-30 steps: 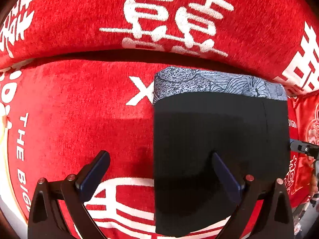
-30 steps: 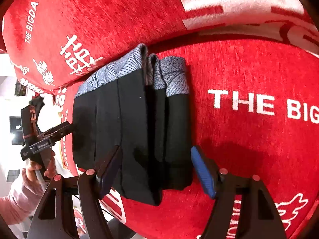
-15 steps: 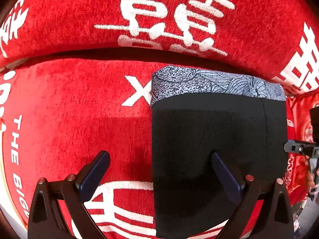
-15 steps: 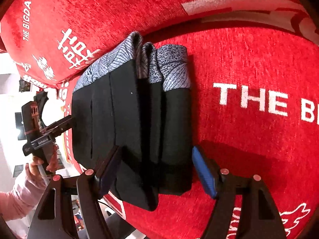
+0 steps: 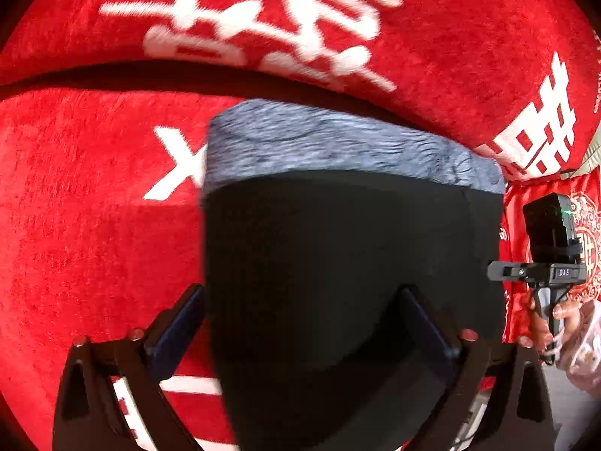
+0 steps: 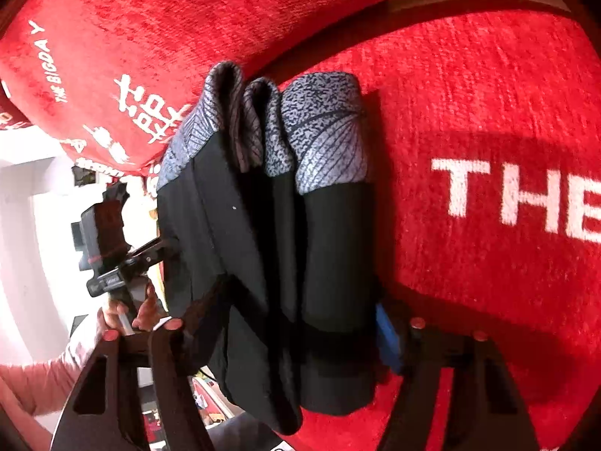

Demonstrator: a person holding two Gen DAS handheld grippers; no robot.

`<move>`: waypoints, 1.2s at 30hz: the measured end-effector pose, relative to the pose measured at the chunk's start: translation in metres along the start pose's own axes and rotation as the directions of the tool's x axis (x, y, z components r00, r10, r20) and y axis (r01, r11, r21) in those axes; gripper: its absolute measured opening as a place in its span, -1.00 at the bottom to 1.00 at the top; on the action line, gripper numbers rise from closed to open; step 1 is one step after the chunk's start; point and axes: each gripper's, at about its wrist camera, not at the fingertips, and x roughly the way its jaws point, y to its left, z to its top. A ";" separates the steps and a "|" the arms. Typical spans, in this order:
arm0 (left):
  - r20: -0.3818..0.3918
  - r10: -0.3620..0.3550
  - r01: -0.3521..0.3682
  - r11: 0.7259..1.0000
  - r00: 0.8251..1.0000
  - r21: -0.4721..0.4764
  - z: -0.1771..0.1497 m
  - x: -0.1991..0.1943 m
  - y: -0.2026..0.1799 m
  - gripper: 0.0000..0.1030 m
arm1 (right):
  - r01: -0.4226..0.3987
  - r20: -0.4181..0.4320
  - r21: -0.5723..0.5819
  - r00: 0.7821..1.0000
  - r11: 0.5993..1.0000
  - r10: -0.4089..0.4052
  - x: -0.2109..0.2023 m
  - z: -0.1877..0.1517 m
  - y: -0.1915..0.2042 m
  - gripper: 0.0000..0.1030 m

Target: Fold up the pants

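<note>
Folded black pants [image 5: 353, 255] with a grey patterned waistband [image 5: 338, 146] lie on the red sofa seat [image 5: 94, 233], waistband toward the backrest. My left gripper [image 5: 300, 330] points down over the stack's near left part. Its jaws are closing: the left finger [image 5: 176, 330] stands at the cloth's left edge, the right finger [image 5: 424, 330] over the black cloth. From the right wrist view the pants [image 6: 263, 248] show as several stacked layers. My right gripper [image 6: 291, 327] straddles their near end, jaws closing, its blue pad [image 6: 388, 338] at the stack's right edge, the other finger partly hidden by cloth.
The red backrest cushion [image 5: 263, 18] with white characters rises just behind the waistband. In the left wrist view a hand [image 5: 556, 319] holds the right gripper's body past the pants' right edge. A hand [image 6: 142, 312] and a pink sleeve [image 6: 37, 376] sit off the sofa's edge at the left.
Both grippers have sunk toward the pants and tilted further down. Their fingers have drawn in, so the stack now fills the space between each pair.
</note>
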 end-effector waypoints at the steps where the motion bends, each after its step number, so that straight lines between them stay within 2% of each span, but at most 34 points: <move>1: 0.017 0.018 -0.019 1.000 1.000 0.008 -0.002 -0.006 -0.007 0.69 | -0.015 0.004 0.013 1.000 1.000 0.014 -0.003 -0.002 0.001 0.11; 2: 0.037 0.032 -0.033 0.999 0.999 0.021 -0.004 -0.013 -0.014 0.53 | -0.027 0.011 0.021 1.000 0.999 0.027 -0.004 -0.002 0.004 -0.02; 5: 0.061 0.033 -0.034 0.999 0.998 0.006 -0.009 -0.030 -0.021 0.33 | -0.093 0.044 0.033 0.995 0.995 0.091 -0.018 -0.008 0.009 -0.20; 8: 0.078 0.017 -0.016 1.000 0.997 -0.019 -0.018 -0.054 -0.026 0.32 | -0.127 0.044 0.016 0.991 0.992 0.126 -0.027 -0.019 0.022 -0.21; 14: 0.091 0.079 -0.078 0.997 0.993 -0.012 -0.055 -0.092 -0.040 0.33 | -0.202 -0.002 0.022 0.979 0.979 0.202 -0.027 -0.062 0.044 -0.21; 18: 0.063 0.118 -0.118 0.993 0.991 -0.016 -0.082 -0.091 -0.027 0.33 | -0.231 0.003 0.031 0.973 0.972 0.231 -0.023 -0.092 0.046 -0.21; 21: 0.012 0.200 -0.200 0.980 0.980 0.016 -0.095 -0.060 -0.017 0.35 | -0.189 0.011 0.044 0.982 0.981 0.188 -0.006 -0.103 0.039 -0.20; 22: 0.022 0.218 -0.218 0.975 0.976 0.029 -0.101 -0.058 -0.012 0.61 | -0.153 0.015 0.061 0.988 0.986 0.152 0.002 -0.107 0.034 -0.16; 23: 0.054 0.231 -0.233 0.972 0.972 0.039 -0.105 -0.057 -0.010 0.75 | -0.118 0.024 0.067 0.993 0.991 0.116 0.006 -0.109 0.028 -0.13; 24: 0.078 0.236 -0.241 0.969 0.969 0.050 -0.108 -0.056 -0.008 0.81 | -0.086 0.044 0.073 0.996 0.994 0.083 0.008 -0.113 0.024 -0.04; 25: 0.087 0.246 -0.251 0.966 0.965 0.054 -0.109 -0.054 -0.008 1.00 | -0.073 0.058 0.083 0.996 0.994 0.068 0.009 -0.114 0.020 0.05; 27: 0.089 0.253 -0.257 0.965 0.963 0.042 -0.110 -0.050 -0.003 1.00 | -0.017 0.068 0.104 0.998 0.994 0.010 0.012 -0.118 0.016 0.30; 29: 0.081 0.246 -0.247 0.969 0.966 0.010 -0.111 -0.050 0.000 1.00 | 0.017 0.091 0.109 0.995 0.994 -0.027 0.011 -0.124 0.018 0.36; 31: 0.076 0.264 -0.266 0.964 0.962 0.010 -0.114 -0.052 -0.003 1.00 | 0.093 0.104 0.111 0.989 0.989 -0.105 0.008 -0.127 0.026 0.50; 33: 0.073 0.300 -0.303 0.953 0.951 0.022 -0.116 -0.054 -0.009 1.00 | 0.199 0.117 0.112 0.970 0.974 -0.212 0.003 -0.133 0.036 0.60; 36: 0.064 0.374 -0.378 0.924 0.925 0.056 -0.123 -0.059 -0.025 1.00 | 0.288 0.142 0.121 0.942 0.950 -0.304 -0.006 -0.149 0.046 0.60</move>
